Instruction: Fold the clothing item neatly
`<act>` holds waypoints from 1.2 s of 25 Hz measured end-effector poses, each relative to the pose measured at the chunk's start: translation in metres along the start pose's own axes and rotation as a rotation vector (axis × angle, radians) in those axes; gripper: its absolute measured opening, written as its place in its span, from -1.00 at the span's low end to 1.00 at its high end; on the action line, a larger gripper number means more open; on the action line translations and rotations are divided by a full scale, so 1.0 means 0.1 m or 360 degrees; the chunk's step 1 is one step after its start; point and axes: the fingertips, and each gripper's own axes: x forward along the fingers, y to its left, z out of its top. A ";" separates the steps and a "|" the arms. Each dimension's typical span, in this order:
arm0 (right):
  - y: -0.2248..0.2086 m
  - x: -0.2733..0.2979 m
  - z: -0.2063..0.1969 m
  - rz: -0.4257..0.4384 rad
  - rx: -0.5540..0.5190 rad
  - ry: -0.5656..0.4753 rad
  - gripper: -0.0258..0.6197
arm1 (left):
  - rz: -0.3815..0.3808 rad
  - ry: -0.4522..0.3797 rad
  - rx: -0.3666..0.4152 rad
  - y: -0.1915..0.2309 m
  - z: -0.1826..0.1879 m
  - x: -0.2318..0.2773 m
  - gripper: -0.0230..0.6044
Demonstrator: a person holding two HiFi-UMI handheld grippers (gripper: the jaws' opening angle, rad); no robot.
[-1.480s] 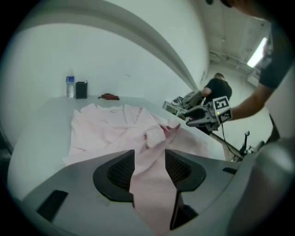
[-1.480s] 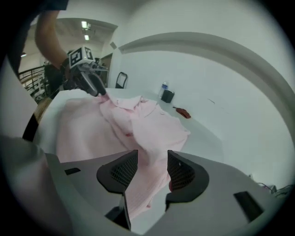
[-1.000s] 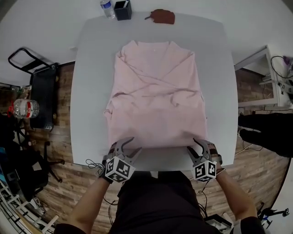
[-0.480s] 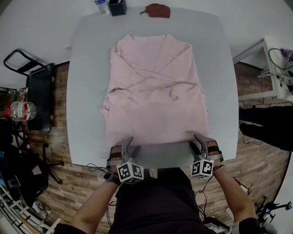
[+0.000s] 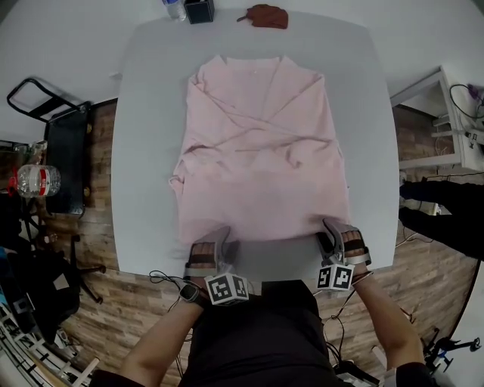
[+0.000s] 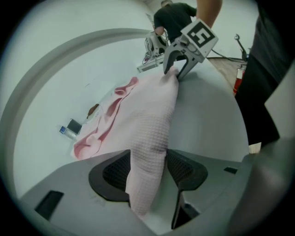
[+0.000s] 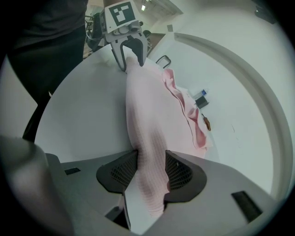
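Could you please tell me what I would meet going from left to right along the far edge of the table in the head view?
clear plastic bottle → black box → brown item

The pale grey, smooth-topped desk [image 5: 147, 151] with rounded corners carried four things. A light pink waffle-knit garment [image 5: 261, 166] lay spread across its middle. Its side parts were folded inward and crossed over the body, and a small flap poked out at its left edge. Its near hem lay close to the desk's near edge. At the far edge, well apart from the garment, stood a small black open-topped box [image 5: 200, 10], with a clear plastic bottle [image 5: 175, 7] just beside it on the left. A flat brown leather-like piece [image 5: 266, 16] lay to their right.
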 end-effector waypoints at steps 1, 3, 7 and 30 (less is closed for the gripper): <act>0.00 0.00 0.00 0.0000 -0.0001 0.0004 -0.33 | 0.0002 0.0003 0.0020 -0.02 0.01 0.00 -0.19; -0.01 -0.01 0.01 -0.0003 0.0004 0.0002 -0.33 | -0.0001 0.0009 0.0009 -0.03 0.02 0.01 -0.19; -0.01 0.01 0.02 -0.0011 0.0037 -0.0006 -0.33 | -0.0035 -0.0012 -0.0076 -0.03 0.09 0.05 -0.18; -0.09 -0.89 0.39 0.0370 0.0137 0.0036 -0.83 | -0.0817 0.0065 0.0207 -0.01 0.16 -0.81 -0.78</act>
